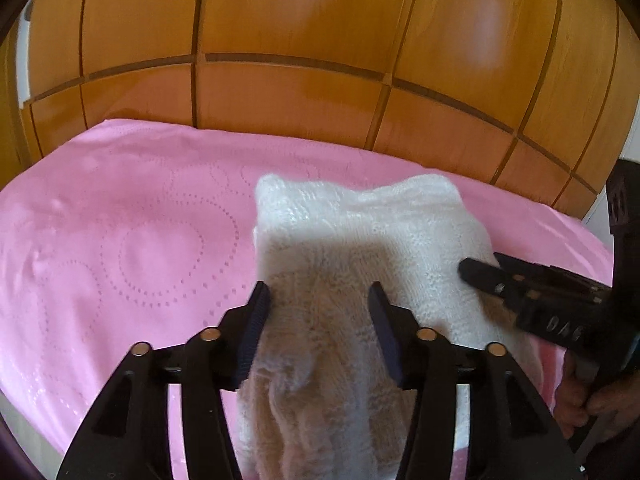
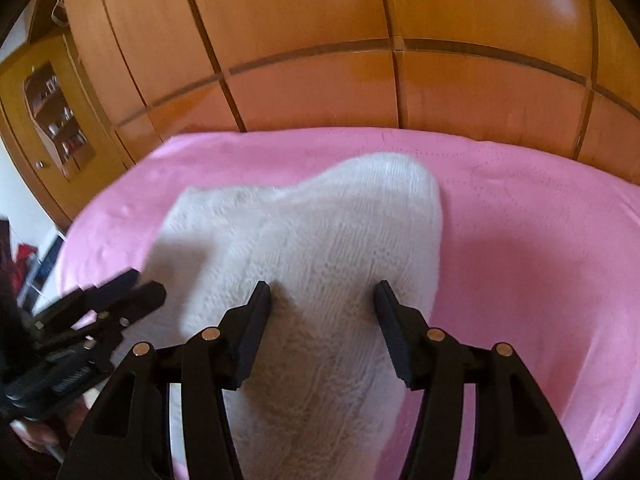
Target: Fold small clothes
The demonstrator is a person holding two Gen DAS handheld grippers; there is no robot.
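Lying fluffy (knitted) white garment (image 1: 360,240).

2 wrist views, each close above the white knit garment (image 1: 360,248), tilted down toward the wooden wardrobe (image 2: 320,20), sharing both

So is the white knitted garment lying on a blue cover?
No, the white knitted garment lies on a pink cover, with wooden panels behind it.

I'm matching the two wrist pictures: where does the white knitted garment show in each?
Left wrist: white knitted garment right of centre, running under the left gripper.
Right wrist: centre, under the right gripper.
Shared landmark: pink bedspread beneath it, wooden wardrobe behind.
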